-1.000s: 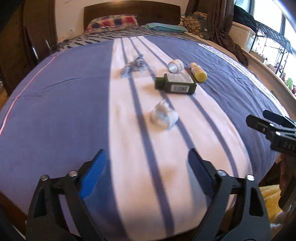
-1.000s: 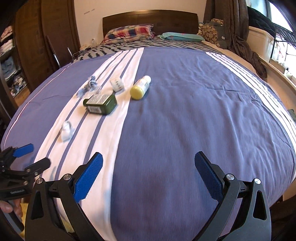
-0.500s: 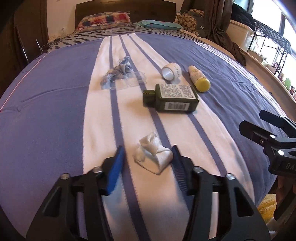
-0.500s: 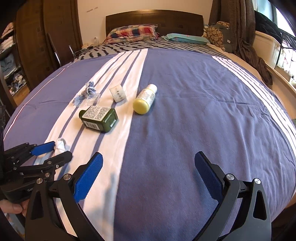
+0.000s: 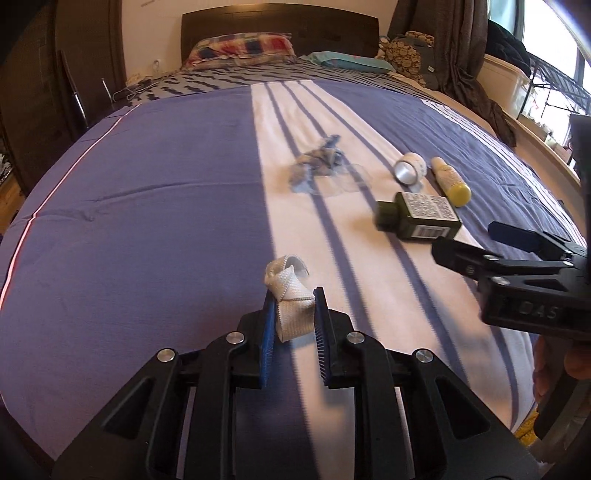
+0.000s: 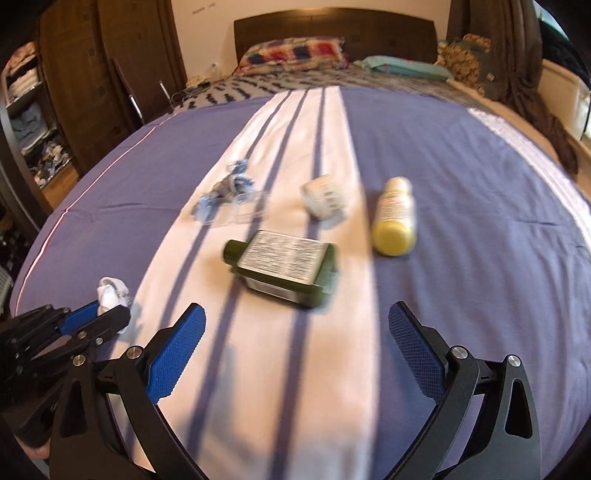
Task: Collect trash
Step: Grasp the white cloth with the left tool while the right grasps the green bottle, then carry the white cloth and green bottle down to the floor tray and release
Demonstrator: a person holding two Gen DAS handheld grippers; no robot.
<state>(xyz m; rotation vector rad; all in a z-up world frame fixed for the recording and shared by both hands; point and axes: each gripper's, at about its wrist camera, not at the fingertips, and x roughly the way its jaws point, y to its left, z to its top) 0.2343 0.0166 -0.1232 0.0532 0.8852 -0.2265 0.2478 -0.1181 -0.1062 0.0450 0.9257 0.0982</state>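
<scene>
My left gripper is shut on a crumpled white tissue wad on the purple and white striped bedspread; it also shows in the right wrist view. My right gripper is open and empty, close in front of a dark green bottle lying on its side. Beyond lie a yellow-capped bottle, a small white tape roll and a crumpled blue and clear plastic wrapper.
Pillows and a dark headboard are at the far end of the bed. A wooden wardrobe stands at left, with curtains and a rack at right.
My left gripper moved forward to the tissue wad and shut on it. My right gripper moved forward and left, toward the green bottle.
</scene>
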